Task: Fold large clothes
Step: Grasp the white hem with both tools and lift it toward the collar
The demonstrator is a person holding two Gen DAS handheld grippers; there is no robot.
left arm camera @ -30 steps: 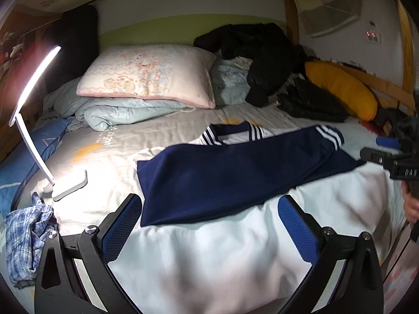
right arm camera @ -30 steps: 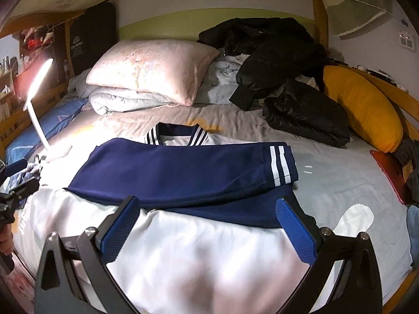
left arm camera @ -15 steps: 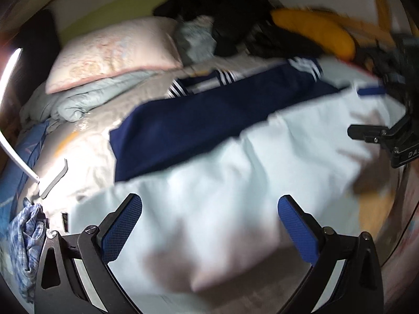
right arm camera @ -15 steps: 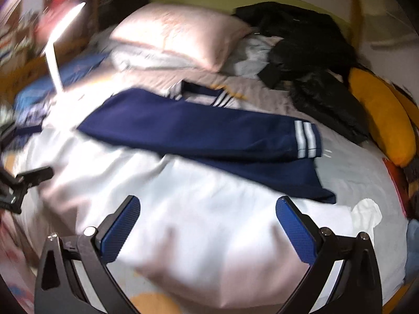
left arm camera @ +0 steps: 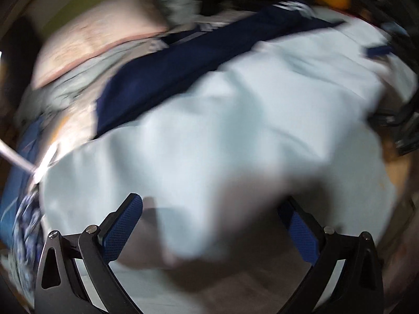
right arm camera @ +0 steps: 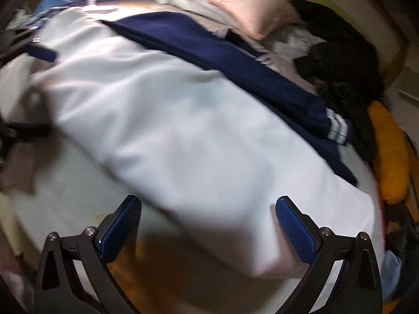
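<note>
Below both spread, empty grippers, left gripper (left arm camera: pixel 209 225) and right gripper (right arm camera: pixel 208 221), the jacket's (left arm camera: pixel 235 120) white hem runs crosswise, one corner beneath each.

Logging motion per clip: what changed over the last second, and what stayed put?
Both grippers swung down toward the near hem of the jacket: the left gripper tilting rightward, the right gripper leftward. Both are open, gripping nothing. The jacket, with its navy sleeve folded across, and the pillow stayed put.

White-and-navy jacket (left arm camera: pixel 235 120), spread flat on bed
</note>
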